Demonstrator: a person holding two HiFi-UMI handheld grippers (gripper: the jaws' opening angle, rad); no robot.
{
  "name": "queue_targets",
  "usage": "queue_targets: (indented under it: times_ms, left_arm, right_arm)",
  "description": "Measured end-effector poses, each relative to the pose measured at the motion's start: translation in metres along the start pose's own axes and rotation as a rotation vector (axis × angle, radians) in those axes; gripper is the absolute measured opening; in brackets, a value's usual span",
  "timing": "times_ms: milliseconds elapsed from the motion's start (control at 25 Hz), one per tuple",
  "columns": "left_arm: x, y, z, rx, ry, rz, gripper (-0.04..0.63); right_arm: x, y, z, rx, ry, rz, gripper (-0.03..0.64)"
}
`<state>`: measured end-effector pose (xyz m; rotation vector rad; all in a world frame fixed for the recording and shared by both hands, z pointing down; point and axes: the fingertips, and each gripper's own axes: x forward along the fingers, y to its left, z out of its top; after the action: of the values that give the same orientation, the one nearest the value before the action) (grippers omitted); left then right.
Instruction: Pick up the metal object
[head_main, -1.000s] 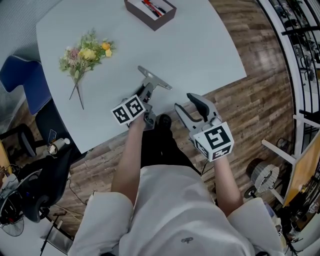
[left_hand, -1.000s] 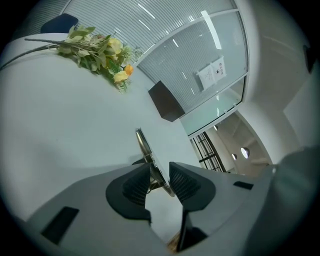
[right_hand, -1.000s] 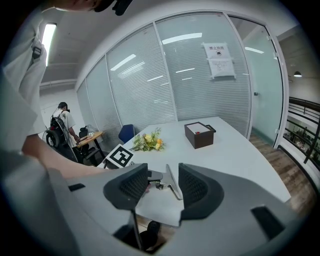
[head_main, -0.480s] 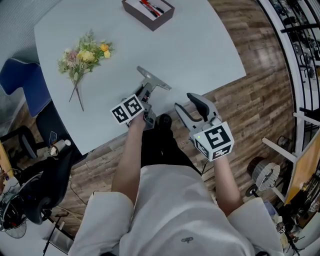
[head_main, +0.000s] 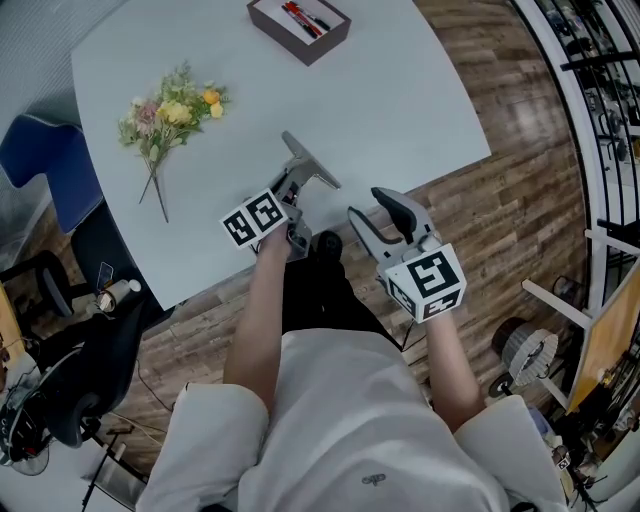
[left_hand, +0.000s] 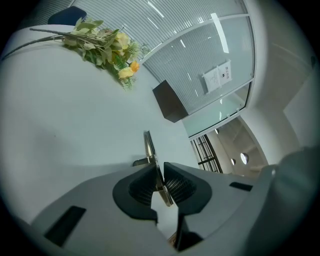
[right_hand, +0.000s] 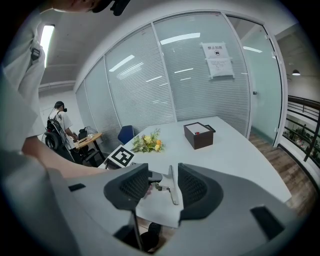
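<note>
Left gripper (head_main: 291, 196) is working at the near edge of the pale table (head_main: 400, 90); its jaws have just been closing, and in the left gripper view the ribbed pads (left_hand: 180, 186) are pinching a thin strip from both sides, so it is grasping the metal object (head_main: 306, 166) by the near end of its stem; the piece is T-shaped, its stem running straight away from those jaws toward the middle of the table and its crossbar sitting across the far end, so the long axis is lining up with the way the gripper is pointing; whether the far end is resting on the surface or just clearing it, I cannot tell; right gripper (head_main: 368, 207) is hanging just off the table edge, to the right of the piece, jaws spread wide and gripping nothing; so the left hand is the one on it, and the lift, as I am judging it, is calling for a straight rise with the pinch holding, since the weight is sitting out ahead of the pads and may be wanting to droop; flower bunch (head_main: 170, 108) and dark box (head_main: 300, 24) are lying well apart.
</note>
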<state>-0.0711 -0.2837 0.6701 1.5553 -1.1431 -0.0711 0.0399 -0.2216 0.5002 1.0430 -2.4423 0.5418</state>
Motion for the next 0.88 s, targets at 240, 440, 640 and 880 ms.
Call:
queue_targets:
  times_ms: [240,440,640,880]
  left_arm:
    - [-0.001,0.002,0.0,-0.034,0.0,0.006,0.049]
    - [-0.003,-0.002,0.0,-0.056,-0.009,-0.01,0.032]
    - [-0.003,-0.008,0.002,-0.051,-0.014,-0.019,0.028]
    - [-0.004,-0.015,0.002,-0.024,-0.015,-0.018,0.025]
  right_arm:
    - [0.0,0.001,0.003,-0.007,-0.008,0.003,0.179]
    - [-0.005,-0.001,0.003,0.001,-0.014,0.004,0.178]
    - [-0.009,-0.003,0.006,0.034,-0.033,0.016,0.173]
    - [-0.013,-0.006,0.009,0.026,-0.046,0.016,0.173]
